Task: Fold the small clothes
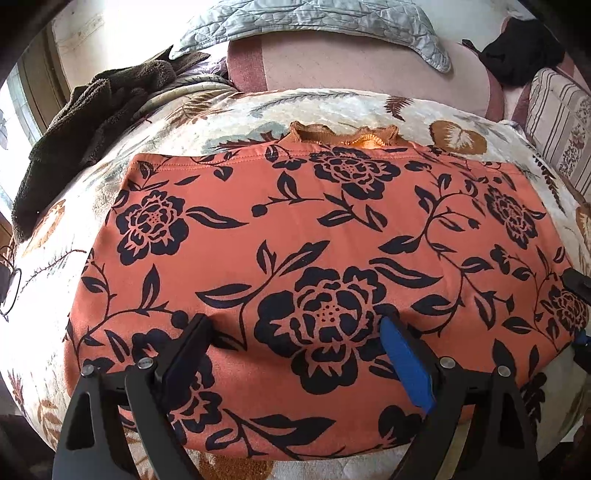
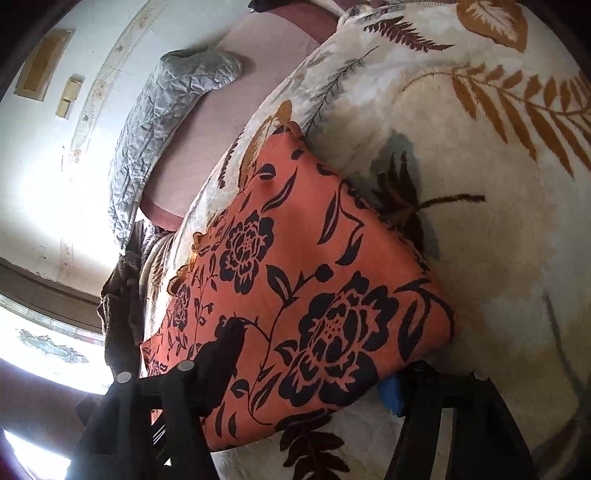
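An orange-red garment printed with large black roses, leaves and trailing stems (image 1: 317, 236) lies folded into a broad, flat rectangle on a cream plush blanket patterned with brown and rust ferns (image 1: 236, 107), which covers a bed. A stitched hem runs along the garment's far edge, and a ruffled orange trim (image 1: 343, 134) pokes out from beneath it at the middle of that edge. The cloth sits smooth, with only slight dimples where the left gripper (image 1: 297, 328) presses its two tips down onto the near part of the fabric; its jaws stand wide apart, a black finger on one side and a blue-padded finger (image 1: 406, 365) on the other, with nothing pinched between them. In the right wrist view the same garment (image 2: 295, 280) shows a sharp corner on the blanket (image 2: 461, 206). The right gripper (image 2: 317, 365) straddles that near end, one dark finger (image 2: 221, 350) lying on top of the cloth and the blue-padded one (image 2: 391, 395) at the garment's edge, half hidden; its jaws are parted and do not visibly clamp the fabric. Beyond lie a grey quilted cover (image 1: 314, 26), a dark brown fleecy cloth (image 1: 92, 118) and a pink mattress (image 1: 362, 66).
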### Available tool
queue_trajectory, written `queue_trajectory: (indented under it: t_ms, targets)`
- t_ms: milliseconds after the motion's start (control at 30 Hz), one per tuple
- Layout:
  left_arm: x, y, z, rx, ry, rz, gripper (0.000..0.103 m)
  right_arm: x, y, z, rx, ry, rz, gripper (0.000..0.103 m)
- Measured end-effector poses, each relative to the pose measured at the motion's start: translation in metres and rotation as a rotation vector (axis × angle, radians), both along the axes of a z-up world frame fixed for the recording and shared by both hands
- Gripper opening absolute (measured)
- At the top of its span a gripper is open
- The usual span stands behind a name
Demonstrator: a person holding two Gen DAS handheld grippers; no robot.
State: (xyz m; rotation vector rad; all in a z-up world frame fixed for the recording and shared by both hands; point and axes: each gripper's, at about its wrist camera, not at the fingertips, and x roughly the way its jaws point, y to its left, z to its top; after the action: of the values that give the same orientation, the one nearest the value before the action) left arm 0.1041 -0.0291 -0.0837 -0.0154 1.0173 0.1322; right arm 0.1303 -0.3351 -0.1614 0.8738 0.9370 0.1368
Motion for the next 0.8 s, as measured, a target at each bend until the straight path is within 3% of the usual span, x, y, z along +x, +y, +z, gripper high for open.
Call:
queue_trajectory:
  t_ms: [133,233,367,500,567,633,733,800]
  targets:
    - [-0.001,0.002,0.008,-0.021,-0.026,0.013,0.092,0.0,0.001,0.003,-0.024,-0.006,-0.002,0.068]
    - [0.006,0.001,-0.003,-0.001,0.02,0.012,0.092,0.001,-0.001,-0.003,-0.001,0.002,-0.013,0.069]
    - [0.004,-0.001,-0.006,0.012,0.015,0.014,0.092,0.004,-0.001,-0.002,-0.018,0.002,0.0,0.068]
    - [0.004,-0.001,-0.007,0.006,0.016,0.017,0.092,0.007,-0.001,-0.003,-0.041,0.015,-0.002,0.058]
    - [0.004,-0.001,-0.008,0.009,0.016,0.015,0.092,0.008,-0.001,-0.004,-0.06,0.029,0.001,0.043]
    - [0.003,-0.002,-0.008,0.009,0.015,0.016,0.092,0.009,-0.003,-0.007,-0.067,0.045,-0.002,0.034]
    - [0.003,-0.002,-0.006,0.005,0.025,0.017,0.092,0.01,-0.008,-0.011,-0.05,0.058,-0.01,0.03]
    - [0.0,0.0,-0.001,-0.019,0.013,0.019,0.092,0.009,-0.01,-0.011,-0.034,0.062,-0.018,0.033]
